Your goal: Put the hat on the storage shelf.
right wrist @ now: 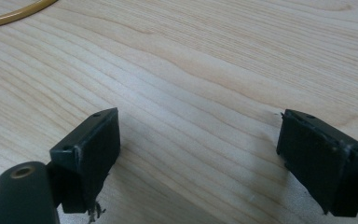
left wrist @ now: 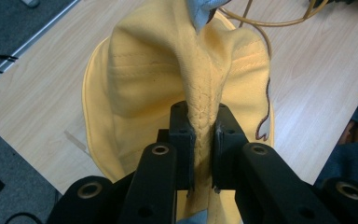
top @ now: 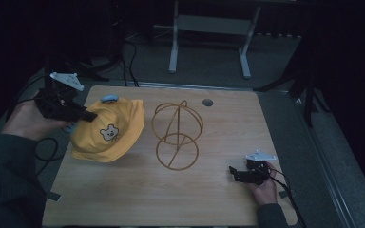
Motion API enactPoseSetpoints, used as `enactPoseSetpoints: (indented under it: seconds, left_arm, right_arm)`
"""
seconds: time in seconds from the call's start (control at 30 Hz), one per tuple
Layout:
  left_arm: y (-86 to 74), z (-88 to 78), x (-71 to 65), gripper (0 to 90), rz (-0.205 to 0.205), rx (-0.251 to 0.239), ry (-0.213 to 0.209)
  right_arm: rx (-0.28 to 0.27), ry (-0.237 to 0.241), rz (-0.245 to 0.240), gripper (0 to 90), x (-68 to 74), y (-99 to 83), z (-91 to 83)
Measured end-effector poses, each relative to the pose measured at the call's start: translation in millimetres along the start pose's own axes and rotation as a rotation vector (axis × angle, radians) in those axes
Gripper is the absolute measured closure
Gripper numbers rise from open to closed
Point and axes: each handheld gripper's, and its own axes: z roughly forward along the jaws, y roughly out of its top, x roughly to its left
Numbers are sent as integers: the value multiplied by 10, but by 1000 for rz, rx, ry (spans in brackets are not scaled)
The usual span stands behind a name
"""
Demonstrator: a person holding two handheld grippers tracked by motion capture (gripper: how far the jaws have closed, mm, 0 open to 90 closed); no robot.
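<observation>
A yellow cloth hat (top: 108,130) with a small bear face on its front hangs at the left side of a pale wooden counter (top: 218,199), lifted partly clear of the surface. The left gripper (top: 89,115) holds it by a pinched fold of fabric. In the left gripper view, its two black fingers (left wrist: 182,135) are clenched tight on a stitched seam of the hat (left wrist: 168,65), and the cloth bunches and drapes away from the grip.

The hat looks light, soft and floppy. It will likely sag and swing rather than keep its shape, so a seam or the brim edge seems the surest place to hold; a second grip on the opposite rim would probably help spread it open.

Just to the right of the hat stands a yellow wire stand (top: 177,135), a round frame on a ring base.

The left hand (top: 26,121) is raised over the counter's left edge, forearm coming in from below, the gripper pointing level toward the stand. The right hand (top: 262,187) rests low near the counter's right front corner, its gripper (top: 232,172) pointing left, fingers (right wrist: 91,149) spread wide apart and grasping nothing.
</observation>
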Motion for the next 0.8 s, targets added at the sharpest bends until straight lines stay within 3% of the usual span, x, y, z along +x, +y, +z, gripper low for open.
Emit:
enactPoseSetpoints:
  seconds: [0.5, 0.7, 0.8]
  left_arm:
    - [103, -107, -2, 812, 13, -41, -18]
    - [191, -71, -16, 811, 33, -39, -46]
    - [218, -90, -8, 812, 38, -66, -73]
  right_arm:
    - [0, 0, -1, 133, 0, 0, 0]
    - [1, 0, -2, 133, -2, 0, 0]
    - [0, 0, -3, 132, -2, 0, 0]
